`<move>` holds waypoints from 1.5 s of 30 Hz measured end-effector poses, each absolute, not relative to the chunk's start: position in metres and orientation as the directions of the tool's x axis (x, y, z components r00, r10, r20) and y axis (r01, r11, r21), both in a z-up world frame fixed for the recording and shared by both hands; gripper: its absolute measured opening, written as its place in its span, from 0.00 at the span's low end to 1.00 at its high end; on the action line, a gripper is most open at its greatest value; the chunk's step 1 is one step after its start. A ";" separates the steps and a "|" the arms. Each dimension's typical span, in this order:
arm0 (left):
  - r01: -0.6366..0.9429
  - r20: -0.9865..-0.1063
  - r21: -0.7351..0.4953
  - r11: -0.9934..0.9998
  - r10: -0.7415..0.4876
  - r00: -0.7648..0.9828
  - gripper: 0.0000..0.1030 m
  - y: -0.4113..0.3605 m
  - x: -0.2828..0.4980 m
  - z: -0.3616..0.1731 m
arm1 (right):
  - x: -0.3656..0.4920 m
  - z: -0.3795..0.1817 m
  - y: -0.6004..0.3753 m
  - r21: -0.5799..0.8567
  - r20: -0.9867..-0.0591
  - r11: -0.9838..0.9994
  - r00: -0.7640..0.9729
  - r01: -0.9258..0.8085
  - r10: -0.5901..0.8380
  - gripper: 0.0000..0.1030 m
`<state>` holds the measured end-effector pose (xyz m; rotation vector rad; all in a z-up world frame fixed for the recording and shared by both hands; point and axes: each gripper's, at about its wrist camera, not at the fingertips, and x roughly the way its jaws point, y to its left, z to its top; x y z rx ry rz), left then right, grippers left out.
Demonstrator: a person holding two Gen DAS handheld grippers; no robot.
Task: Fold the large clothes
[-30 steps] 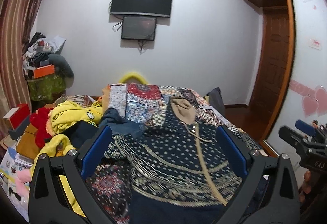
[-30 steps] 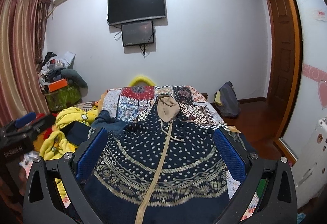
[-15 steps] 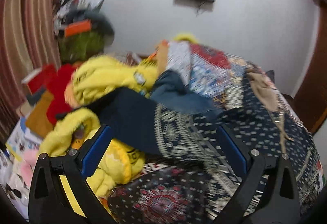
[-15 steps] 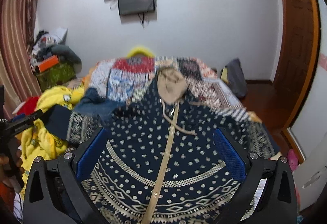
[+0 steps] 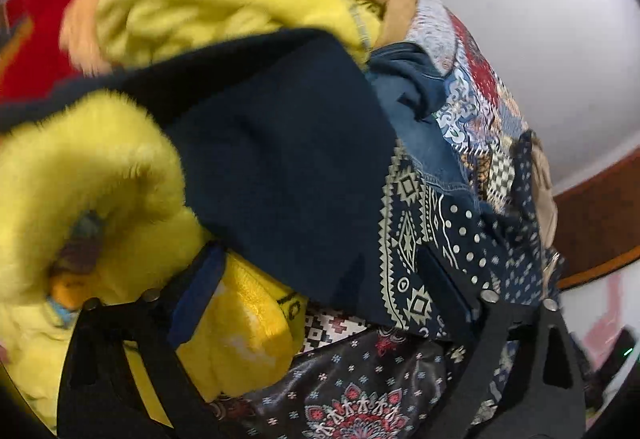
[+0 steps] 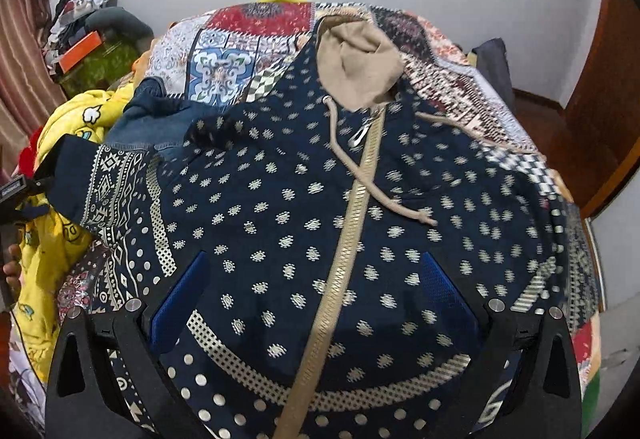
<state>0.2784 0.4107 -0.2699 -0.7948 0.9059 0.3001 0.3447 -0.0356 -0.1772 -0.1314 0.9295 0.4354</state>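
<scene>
A navy hoodie [image 6: 280, 199] with beige dots, a beige zip band and a beige-lined hood [image 6: 356, 67] lies spread face up on the bed. Its left sleeve [image 5: 288, 167] stretches out over yellow plush clothing. My left gripper [image 5: 320, 291] points down at the plain navy cuff end of that sleeve. Its jaws are closing, with the sleeve between them and no pad visibly pressing on it. My right gripper [image 6: 312, 299] hovers open over the lower front of the hoodie, one finger on each side of the zip band, holding nothing.
A patchwork bedspread [image 6: 216, 67] covers the bed. Yellow plush garments [image 5: 100, 179], a red item [image 5: 36, 39] and a denim piece [image 6: 152, 119] are heaped along the bed's left side. A cluttered stand [image 6: 88, 51] is at the back left, and a wooden door [image 6: 600, 99] at the right.
The left gripper swung down and to the left, rolling, from over the hoodie's front to its sleeve on the yellow pile. The right gripper dipped closer to the hoodie's front.
</scene>
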 end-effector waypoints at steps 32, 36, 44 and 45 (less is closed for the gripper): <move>-0.374 -0.637 -0.095 0.922 0.232 0.735 0.02 0.243 0.355 -0.105 | 0.319 -0.128 -0.091 -0.053 -0.706 0.916 0.663 -0.398 0.247 1.00; -0.250 -0.621 -0.106 0.962 0.132 0.772 0.02 0.182 0.386 -0.099 | 0.316 -0.124 -0.108 -0.076 -0.696 0.921 0.682 -0.383 0.226 1.00; -0.019 -0.733 -0.128 0.992 -0.082 0.675 0.02 0.050 0.430 -0.156 | 0.311 -0.123 -0.147 -0.082 -0.695 0.935 0.692 -0.345 0.194 1.00; -0.005 -0.748 -0.125 0.992 -0.090 0.658 0.02 0.041 0.433 -0.164 | 0.311 -0.124 -0.153 -0.076 -0.702 0.939 0.687 -0.337 0.190 1.00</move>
